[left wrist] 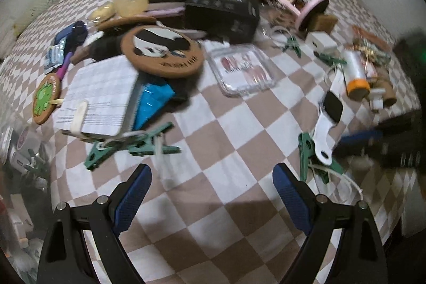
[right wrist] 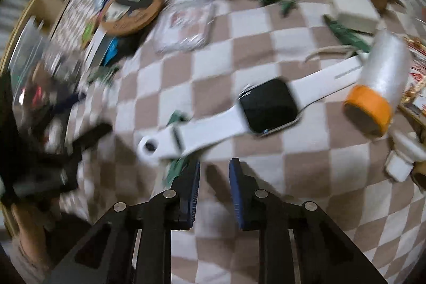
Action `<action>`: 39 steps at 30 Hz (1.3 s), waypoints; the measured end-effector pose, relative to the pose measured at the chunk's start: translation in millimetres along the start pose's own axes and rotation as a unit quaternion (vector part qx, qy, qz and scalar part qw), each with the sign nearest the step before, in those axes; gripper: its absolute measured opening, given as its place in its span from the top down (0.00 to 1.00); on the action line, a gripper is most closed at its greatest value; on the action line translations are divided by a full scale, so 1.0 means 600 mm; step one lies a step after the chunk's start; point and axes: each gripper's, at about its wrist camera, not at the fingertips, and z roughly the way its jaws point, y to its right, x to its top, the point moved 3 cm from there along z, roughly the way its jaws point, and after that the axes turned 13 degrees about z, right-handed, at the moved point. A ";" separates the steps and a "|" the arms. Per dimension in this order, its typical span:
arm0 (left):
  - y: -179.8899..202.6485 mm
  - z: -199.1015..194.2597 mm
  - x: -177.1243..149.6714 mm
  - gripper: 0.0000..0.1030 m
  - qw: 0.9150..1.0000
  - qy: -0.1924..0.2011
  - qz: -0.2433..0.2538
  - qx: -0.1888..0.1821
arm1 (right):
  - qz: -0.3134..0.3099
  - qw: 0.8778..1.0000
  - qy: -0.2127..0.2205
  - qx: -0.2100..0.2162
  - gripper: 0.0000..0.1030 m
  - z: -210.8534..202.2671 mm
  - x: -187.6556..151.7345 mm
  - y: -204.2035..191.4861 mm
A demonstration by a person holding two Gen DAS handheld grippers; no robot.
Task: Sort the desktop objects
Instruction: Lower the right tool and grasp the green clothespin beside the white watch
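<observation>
Jaws: our left gripper point(left wrist: 211, 177) gapes wide, empty; our right gripper point(right wrist: 214, 167) narrow, gripping nothing, beside white smartwatch point(right wrist: 266, 105).

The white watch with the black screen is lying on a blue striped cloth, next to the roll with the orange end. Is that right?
Not quite. The watch does lie next to the roll with the orange end, but the cloth under it is checkered brown and white, not blue striped. The right wrist view shows this.
</observation>
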 end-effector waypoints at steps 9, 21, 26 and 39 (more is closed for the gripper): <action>0.054 0.042 0.009 0.11 0.999 -0.015 0.046 -0.024 | 0.181 0.979 0.016 0.087 0.77 -0.025 0.038 0.114; 0.083 0.024 0.008 0.26 0.994 -0.007 0.089 -0.058 | 0.128 0.986 -0.022 0.102 0.77 -0.008 0.024 0.073; 0.090 0.012 0.005 0.26 0.994 -0.002 0.086 -0.073 | 0.128 0.986 -0.027 0.103 0.77 -0.005 0.022 0.077; 0.108 0.050 0.016 0.23 0.993 -0.011 0.116 0.016 | 0.088 0.992 -0.036 0.088 0.77 0.001 0.015 0.055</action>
